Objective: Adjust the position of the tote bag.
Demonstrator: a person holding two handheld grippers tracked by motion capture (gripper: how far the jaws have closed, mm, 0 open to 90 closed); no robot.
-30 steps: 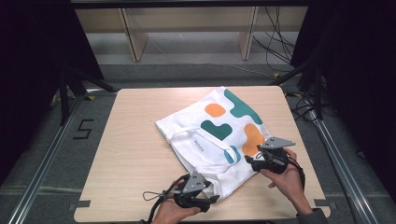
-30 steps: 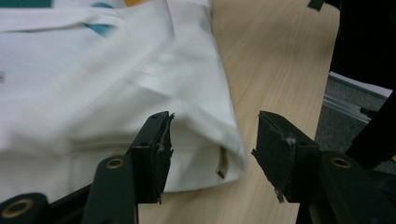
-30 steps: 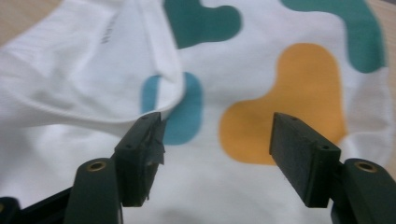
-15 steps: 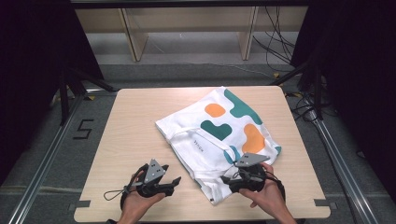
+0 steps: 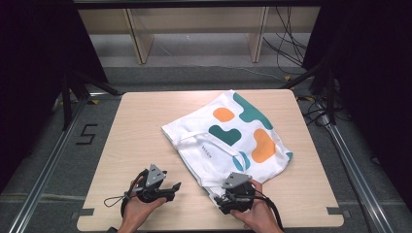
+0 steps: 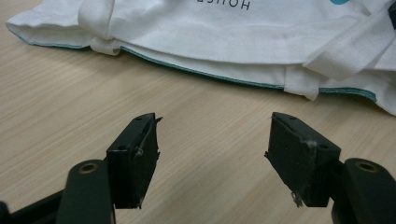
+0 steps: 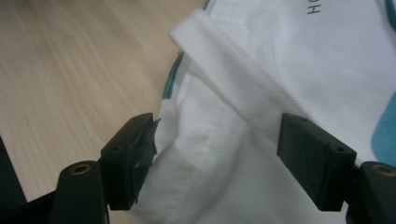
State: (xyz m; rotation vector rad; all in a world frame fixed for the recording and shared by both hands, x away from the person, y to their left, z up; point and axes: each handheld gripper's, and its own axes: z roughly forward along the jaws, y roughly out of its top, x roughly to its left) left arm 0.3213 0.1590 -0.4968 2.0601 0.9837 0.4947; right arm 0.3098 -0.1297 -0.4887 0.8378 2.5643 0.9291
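A white tote bag point(image 5: 228, 136) with teal and orange patches lies flat on the right half of the wooden table point(image 5: 141, 126). My left gripper point(image 5: 173, 187) rests near the front edge, left of the bag. Its jaws have just been opening and stand open over bare wood point(image 6: 212, 154), with the bag's teal-trimmed edge point(image 6: 210, 42) beyond them. My right gripper point(image 5: 222, 200) sits at the bag's near corner. Its jaws have also just been opening and now stand open point(image 7: 217, 149). White cloth point(image 7: 289, 56) and a strap point(image 7: 233, 60) lie between them, unpinched.
Bare wood covers the table's left half and front strip. Metal rails point(image 5: 48, 165) run along both sides of the table on the floor. A wooden shelf frame point(image 5: 141, 39) and cables point(image 5: 291, 53) lie beyond the far edge.
Both hands have moved left and toward the near edge. The left gripper left the bag's front edge for bare wood, and the right came from the bag's right side to its near corner.
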